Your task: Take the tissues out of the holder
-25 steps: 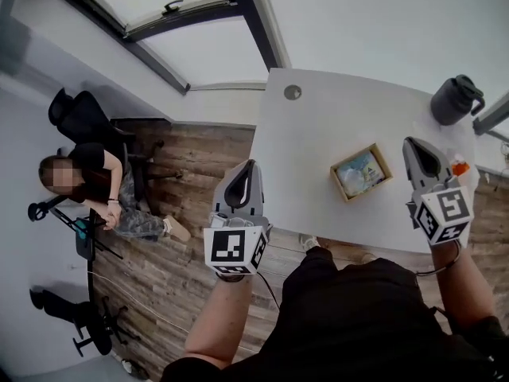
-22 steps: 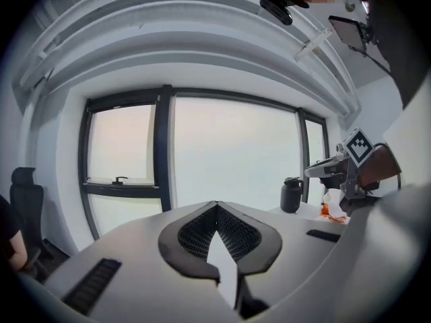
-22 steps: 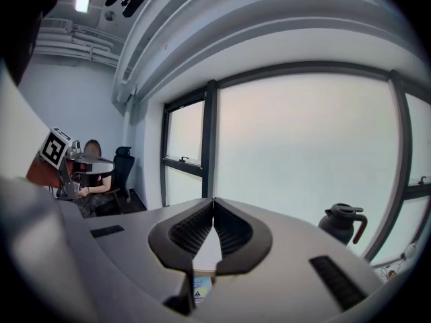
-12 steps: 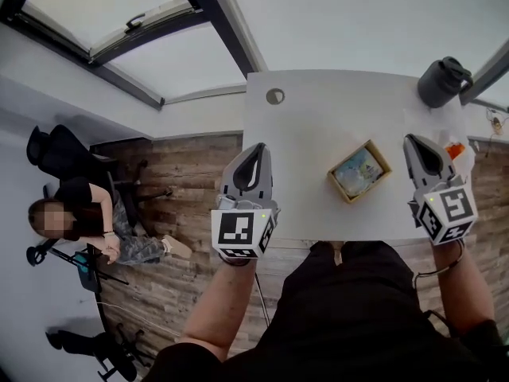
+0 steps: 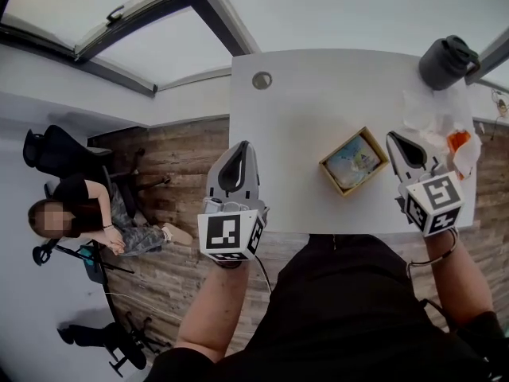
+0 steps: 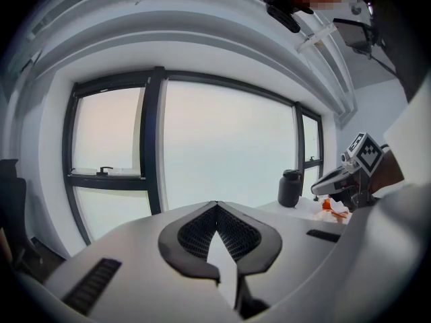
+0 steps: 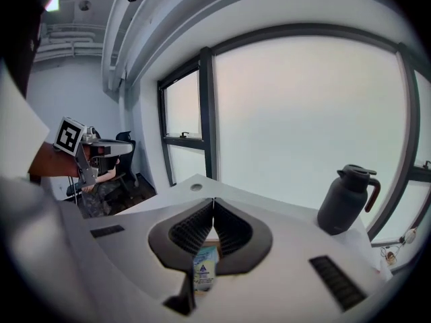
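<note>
The tissue holder [image 5: 354, 161] is a small wooden box with a printed tissue pack in it. It sits on the white table [image 5: 318, 102] near the front edge. My right gripper [image 5: 391, 137] hovers just right of the holder, shut and empty. Below its closed tips, the right gripper view shows the tissue pack [image 7: 204, 268] through the lower gap between the jaws. My left gripper [image 5: 241, 144] hangs shut and empty at the table's left edge, over the wooden floor. In its own view the tips [image 6: 215, 204] meet.
A dark thermos jug [image 5: 448, 60] stands at the table's far right corner. Crumpled white tissue with an orange scrap [image 5: 449, 130] lies right of my right gripper. A cable hole [image 5: 262, 79] marks the far left of the table. A person sits on the floor [image 5: 95, 213] at left.
The view has shifted left, so the table and holder sit more central. My right gripper is now closer to the holder. The crumpled tissue at right has come into view.
</note>
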A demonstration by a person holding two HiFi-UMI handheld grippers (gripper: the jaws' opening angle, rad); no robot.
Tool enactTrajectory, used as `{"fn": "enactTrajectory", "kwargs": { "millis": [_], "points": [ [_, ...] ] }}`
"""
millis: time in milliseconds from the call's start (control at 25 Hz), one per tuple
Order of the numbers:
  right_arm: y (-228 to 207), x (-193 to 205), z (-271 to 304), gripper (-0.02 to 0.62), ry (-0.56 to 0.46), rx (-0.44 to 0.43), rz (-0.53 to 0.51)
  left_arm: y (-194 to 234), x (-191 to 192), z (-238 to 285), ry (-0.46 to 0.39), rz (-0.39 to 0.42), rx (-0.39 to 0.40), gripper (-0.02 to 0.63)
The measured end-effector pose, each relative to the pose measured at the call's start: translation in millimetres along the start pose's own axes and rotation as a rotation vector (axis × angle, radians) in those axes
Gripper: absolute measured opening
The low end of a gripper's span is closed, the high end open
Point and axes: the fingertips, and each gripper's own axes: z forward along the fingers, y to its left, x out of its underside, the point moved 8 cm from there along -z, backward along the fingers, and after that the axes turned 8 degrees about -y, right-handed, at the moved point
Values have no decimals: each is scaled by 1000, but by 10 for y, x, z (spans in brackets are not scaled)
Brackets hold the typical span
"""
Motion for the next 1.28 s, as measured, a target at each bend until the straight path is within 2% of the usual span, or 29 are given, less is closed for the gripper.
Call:
{"fn": "enactTrajectory", "kwargs": {
  "millis": [280, 400, 640, 800, 1000, 1280],
  "points": [
    [91, 218, 192, 6, 36, 2, -55, -79, 131, 91, 14, 8, 14, 3],
    [140, 349, 264, 6, 85, -21, -63, -68, 245, 94, 34, 10, 24, 3],
    [221, 598, 381, 8, 179, -64, -80, 91, 477, 126, 61, -4, -31, 3],
    [212, 747, 445, 9, 232, -72, -97, 27, 694, 173, 89, 9, 2, 3],
    [234, 911, 513, 52, 292, -103, -112, 12, 762, 198, 100, 0, 19, 3],
    [194, 1052, 611, 119, 378, -96, -158, 45, 955, 199, 145, -21, 24, 3]
  ]
}}
